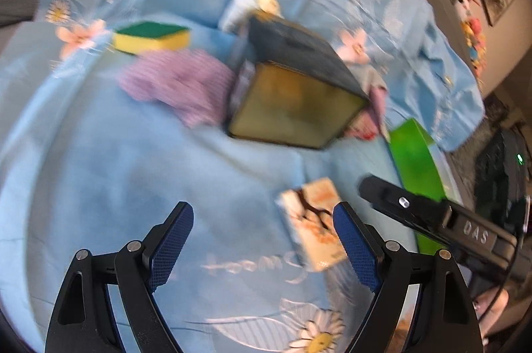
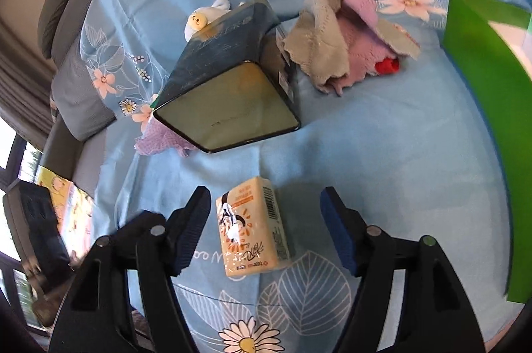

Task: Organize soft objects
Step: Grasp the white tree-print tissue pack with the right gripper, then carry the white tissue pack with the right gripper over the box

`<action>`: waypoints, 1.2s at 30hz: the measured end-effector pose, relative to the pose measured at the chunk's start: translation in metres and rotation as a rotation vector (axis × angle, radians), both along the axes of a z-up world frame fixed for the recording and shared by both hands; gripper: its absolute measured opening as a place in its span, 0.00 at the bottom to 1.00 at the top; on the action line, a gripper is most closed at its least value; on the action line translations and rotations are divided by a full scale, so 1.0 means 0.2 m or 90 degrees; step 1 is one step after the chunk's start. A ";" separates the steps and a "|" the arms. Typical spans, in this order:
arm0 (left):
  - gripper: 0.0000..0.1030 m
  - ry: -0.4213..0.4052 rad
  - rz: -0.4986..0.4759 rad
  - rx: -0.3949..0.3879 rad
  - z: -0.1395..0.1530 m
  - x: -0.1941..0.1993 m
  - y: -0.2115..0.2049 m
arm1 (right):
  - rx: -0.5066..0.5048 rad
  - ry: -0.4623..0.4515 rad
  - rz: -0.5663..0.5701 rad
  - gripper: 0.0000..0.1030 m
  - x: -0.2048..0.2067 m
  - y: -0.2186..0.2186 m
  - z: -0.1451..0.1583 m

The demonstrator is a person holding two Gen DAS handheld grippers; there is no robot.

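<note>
On the blue floral bedsheet (image 2: 382, 153) we list: a tissue pack (image 2: 252, 228) lying between the parted jaws of our right gripper (image 2: 266, 230), untouched by either pad; our left gripper (image 1: 262, 241) with jaws wide apart and empty, the same pack just beside its right finger. Beyond, we note a dark tin box (image 2: 229, 77) tipped on its side, a purple cloth (image 1: 176, 83) and green-topped sponge (image 1: 151, 37) to one side of it, a small plush toy (image 2: 204, 17) behind, a grey-and-pink knit bundle (image 2: 345, 37), and a green bin (image 2: 488, 106) at the edge.
</note>
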State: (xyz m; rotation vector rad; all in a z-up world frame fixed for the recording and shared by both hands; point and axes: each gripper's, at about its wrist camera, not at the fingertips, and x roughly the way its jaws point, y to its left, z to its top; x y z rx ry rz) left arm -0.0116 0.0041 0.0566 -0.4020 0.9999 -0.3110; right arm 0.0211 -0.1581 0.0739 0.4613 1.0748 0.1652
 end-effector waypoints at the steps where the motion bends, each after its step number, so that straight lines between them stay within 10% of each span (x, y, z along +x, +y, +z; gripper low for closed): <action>1: 0.84 0.005 -0.009 -0.005 -0.01 0.00 -0.02 | 0.014 0.002 0.002 0.66 -0.01 -0.01 -0.01; 15: 0.70 0.058 -0.063 -0.020 -0.13 0.00 -0.21 | 0.040 0.058 0.034 0.39 0.02 0.03 -0.11; 20: 0.46 0.045 -0.082 -0.021 -0.12 -0.01 -0.23 | 0.038 0.079 0.049 0.33 0.04 0.05 -0.15; 36: 0.43 -0.158 -0.116 0.014 0.20 -0.03 -0.43 | 0.012 -0.091 -0.013 0.34 -0.05 -0.09 0.18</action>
